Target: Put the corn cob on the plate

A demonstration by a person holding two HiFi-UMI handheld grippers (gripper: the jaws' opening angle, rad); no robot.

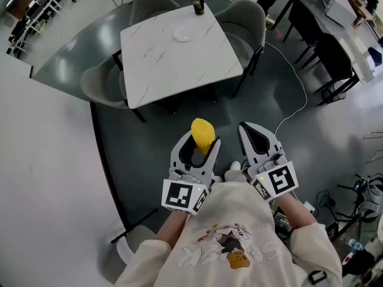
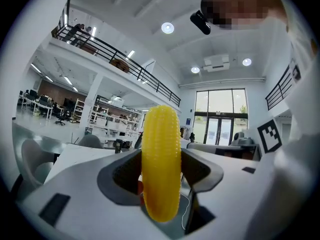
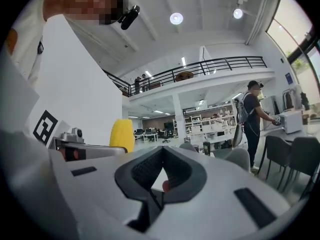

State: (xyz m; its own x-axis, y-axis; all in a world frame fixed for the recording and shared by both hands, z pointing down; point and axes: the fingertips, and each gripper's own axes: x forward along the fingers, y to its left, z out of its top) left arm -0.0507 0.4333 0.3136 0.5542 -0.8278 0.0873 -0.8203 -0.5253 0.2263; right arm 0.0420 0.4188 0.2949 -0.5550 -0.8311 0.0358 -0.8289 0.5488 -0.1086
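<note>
Well back from the square white table [image 1: 179, 58], with a broad strip of bare dark floor [image 1: 155, 130] between its near edge and both grippers. Paler floor [image 1: 48, 160] off to the left, past a curved border. Grey padded chairs [image 1: 242, 20] drawn up at the table's left, far and right sides. Smooth marble-veined top; toward its far edge a clear round plate [image 1: 183, 34], and past that, at the rim, a black cup [image 1: 197, 3]. Thin white cable [image 1: 305, 97] looping over the floor on the right. All around, a tall bright hall with a railed mezzanine [image 2: 120, 59].

Pinched upright in the left gripper [image 1: 199, 143]: the corn cob [image 1: 203, 134], yellow, ridged with kernel rows, its rounded end poking above the jaws, in the air and well apart from the plate. Just beside it, the right gripper [image 1: 258, 135], pressed together on nothing.
</note>
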